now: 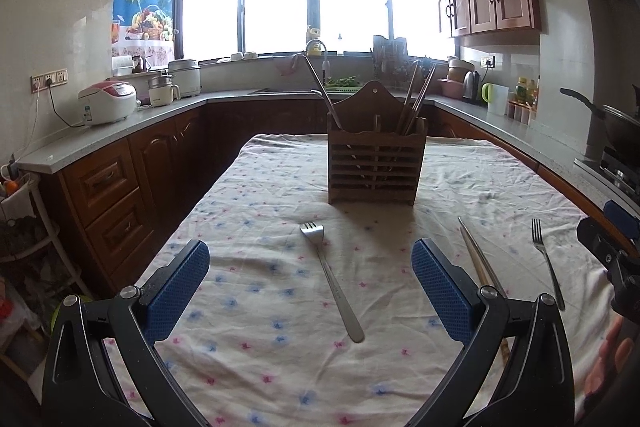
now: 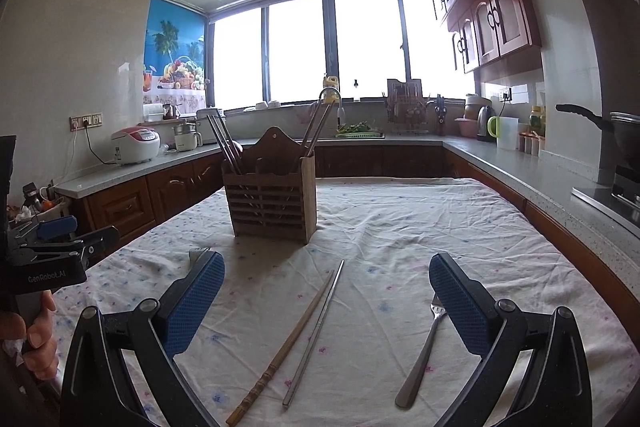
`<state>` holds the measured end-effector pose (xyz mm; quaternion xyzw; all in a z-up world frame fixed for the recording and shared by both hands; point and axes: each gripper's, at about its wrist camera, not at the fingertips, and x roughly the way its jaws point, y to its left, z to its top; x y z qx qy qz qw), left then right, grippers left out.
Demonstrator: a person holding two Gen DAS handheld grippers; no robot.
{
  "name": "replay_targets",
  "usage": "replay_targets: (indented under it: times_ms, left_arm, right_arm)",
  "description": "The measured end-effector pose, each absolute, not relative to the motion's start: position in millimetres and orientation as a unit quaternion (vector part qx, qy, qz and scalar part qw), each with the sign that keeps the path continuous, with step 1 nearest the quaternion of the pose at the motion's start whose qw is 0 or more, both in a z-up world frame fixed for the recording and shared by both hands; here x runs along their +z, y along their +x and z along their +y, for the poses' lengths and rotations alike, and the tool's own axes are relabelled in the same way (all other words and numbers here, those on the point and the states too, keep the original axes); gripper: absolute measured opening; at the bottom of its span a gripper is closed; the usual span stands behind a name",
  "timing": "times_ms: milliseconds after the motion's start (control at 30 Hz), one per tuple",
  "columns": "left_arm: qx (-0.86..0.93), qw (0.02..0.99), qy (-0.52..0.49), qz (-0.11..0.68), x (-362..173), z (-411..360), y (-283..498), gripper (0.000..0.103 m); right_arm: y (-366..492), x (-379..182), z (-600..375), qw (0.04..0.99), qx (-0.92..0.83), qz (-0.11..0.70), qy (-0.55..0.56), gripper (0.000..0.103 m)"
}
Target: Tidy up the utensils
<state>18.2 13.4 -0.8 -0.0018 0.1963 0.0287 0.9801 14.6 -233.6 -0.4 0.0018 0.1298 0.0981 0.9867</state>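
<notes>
Two forks (image 1: 331,279) (image 2: 420,355), two chopsticks (image 2: 304,339) flat before upright holder (image 1: 374,163).

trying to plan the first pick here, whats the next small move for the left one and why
Probably lower the left hand-held gripper over the fork lying between its open fingers and close on the handle. The fork is loose on the tablecloth, and the wooden holder stands straight ahead.

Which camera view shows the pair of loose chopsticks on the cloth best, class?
The right wrist view: the chopsticks lie whole between the open fingers, one wooden, one metal, unobstructed. In the left wrist view the same chopsticks sit off to the right, their near ends hidden behind the left gripper's finger.
</notes>
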Motion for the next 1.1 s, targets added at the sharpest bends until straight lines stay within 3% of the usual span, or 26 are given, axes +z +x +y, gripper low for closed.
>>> replay_targets:
  times_ms: [1100]
  left_arm:
    - [0.038,0.981,0.017,0.187,-4,4,4,0.103]
  right_arm:
    - [0,-8,-233,0.986,0.112,0.125,0.008,0.103]
